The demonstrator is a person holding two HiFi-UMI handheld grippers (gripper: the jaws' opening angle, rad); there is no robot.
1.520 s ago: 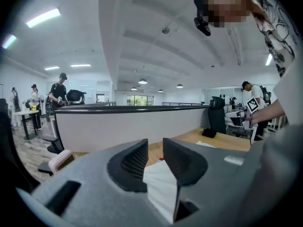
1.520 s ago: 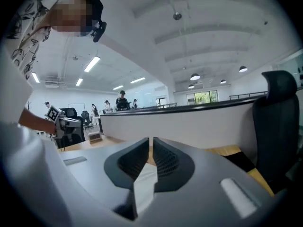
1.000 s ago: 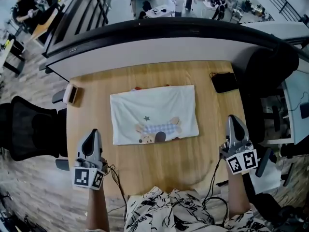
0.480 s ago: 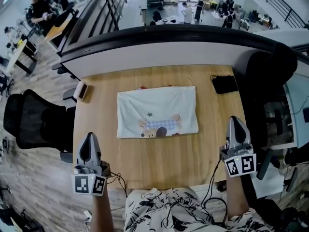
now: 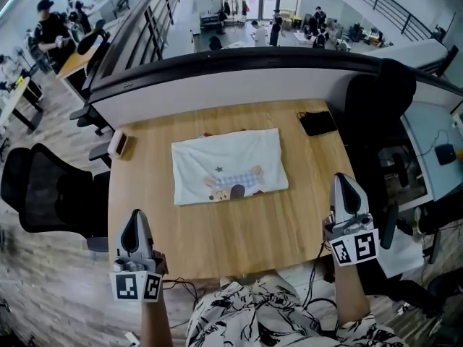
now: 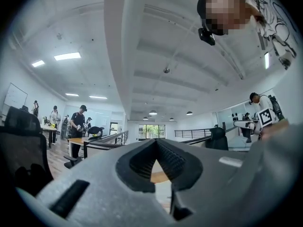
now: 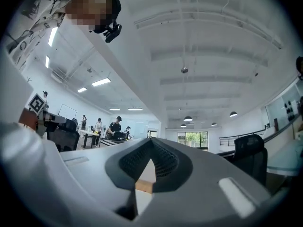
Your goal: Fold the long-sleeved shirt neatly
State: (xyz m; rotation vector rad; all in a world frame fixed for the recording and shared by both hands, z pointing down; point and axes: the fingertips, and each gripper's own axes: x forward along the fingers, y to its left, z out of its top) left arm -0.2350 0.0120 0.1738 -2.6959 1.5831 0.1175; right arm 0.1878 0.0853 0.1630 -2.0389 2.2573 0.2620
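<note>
Shirt [image 5: 228, 166]: flat folded rectangle, centre frame, on table [image 5: 239, 233]. Left claw [image 5: 135, 217] lower left, right claw [image 5: 342, 181] lower right; both clenched, empty, well apart from shirt. Judged light, soft, limp. Best pinched at corners, through all layers.

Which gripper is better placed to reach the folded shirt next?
Left, marginally: the left gripper sits slightly nearer the shirt, by its near-left corner, while the right gripper hangs at the table's right edge. Both are shut and empty.
</note>
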